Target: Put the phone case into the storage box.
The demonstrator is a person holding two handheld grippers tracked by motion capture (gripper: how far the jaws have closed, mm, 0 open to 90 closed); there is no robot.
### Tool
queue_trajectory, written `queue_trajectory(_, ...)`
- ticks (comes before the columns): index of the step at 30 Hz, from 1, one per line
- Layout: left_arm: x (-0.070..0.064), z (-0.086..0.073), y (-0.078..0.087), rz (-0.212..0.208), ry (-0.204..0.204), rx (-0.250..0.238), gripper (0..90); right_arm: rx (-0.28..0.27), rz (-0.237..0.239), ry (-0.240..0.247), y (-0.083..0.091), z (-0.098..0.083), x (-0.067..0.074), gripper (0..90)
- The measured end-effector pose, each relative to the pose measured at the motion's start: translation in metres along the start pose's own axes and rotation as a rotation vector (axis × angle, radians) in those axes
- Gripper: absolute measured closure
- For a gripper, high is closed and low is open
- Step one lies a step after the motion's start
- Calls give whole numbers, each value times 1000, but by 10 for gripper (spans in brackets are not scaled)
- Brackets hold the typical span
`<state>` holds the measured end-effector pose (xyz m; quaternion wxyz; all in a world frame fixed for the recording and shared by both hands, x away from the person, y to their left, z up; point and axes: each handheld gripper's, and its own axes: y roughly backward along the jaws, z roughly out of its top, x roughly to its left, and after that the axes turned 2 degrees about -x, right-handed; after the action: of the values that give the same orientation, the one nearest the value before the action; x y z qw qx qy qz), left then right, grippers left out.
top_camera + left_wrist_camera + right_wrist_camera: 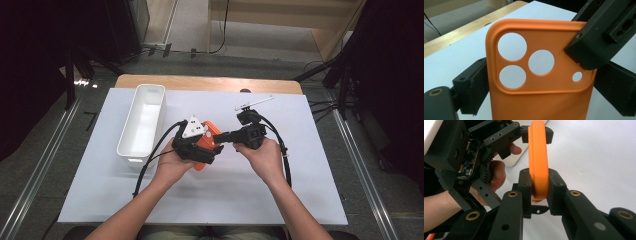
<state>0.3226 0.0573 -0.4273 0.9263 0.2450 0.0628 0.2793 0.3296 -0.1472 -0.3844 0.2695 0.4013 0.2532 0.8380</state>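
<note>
Right tongs pinching orange phone case (edge-on), left tongs gripping it, white bin beside.

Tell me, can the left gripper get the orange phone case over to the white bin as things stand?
Probably not yet: the right gripper is clamped on the orange phone case, which sits between the left gripper's jaws. The white bin stands open just beside it, nothing between.

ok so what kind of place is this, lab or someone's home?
Likely a lab recording station, not a home: a table under a plain white sheet, dark stands flanking it, cables across a bare floor, and a person working a handheld tool in each hand.
</note>
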Motion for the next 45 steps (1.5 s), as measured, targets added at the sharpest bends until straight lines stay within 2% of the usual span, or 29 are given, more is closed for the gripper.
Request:
queue_trajectory(3,-1,-1,1,14,-11,-4,124,2,1,-8,0,0,1,747)
queue_trajectory(14,-3,-1,0,33,-17,7,145,2,1,-18,-2,-1,1,746)
queue_trajectory(18,-4,0,1,43,-31,14,150,1,3,-21,-2,-1,1,745)
queue_trajectory(21,-4,1,1,38,-18,23,152,1,6,-22,-2,-1,1,745)
queue_trajectory(30,-3,3,2,23,-15,41,156,3,14,-14,-1,-1,0,736)
queue_trajectory(35,-5,4,1,16,-23,45,156,-4,12,3,-1,-1,1,705)
queue_trajectory(45,-3,5,2,11,0,51,156,-33,14,11,9,0,1,641)
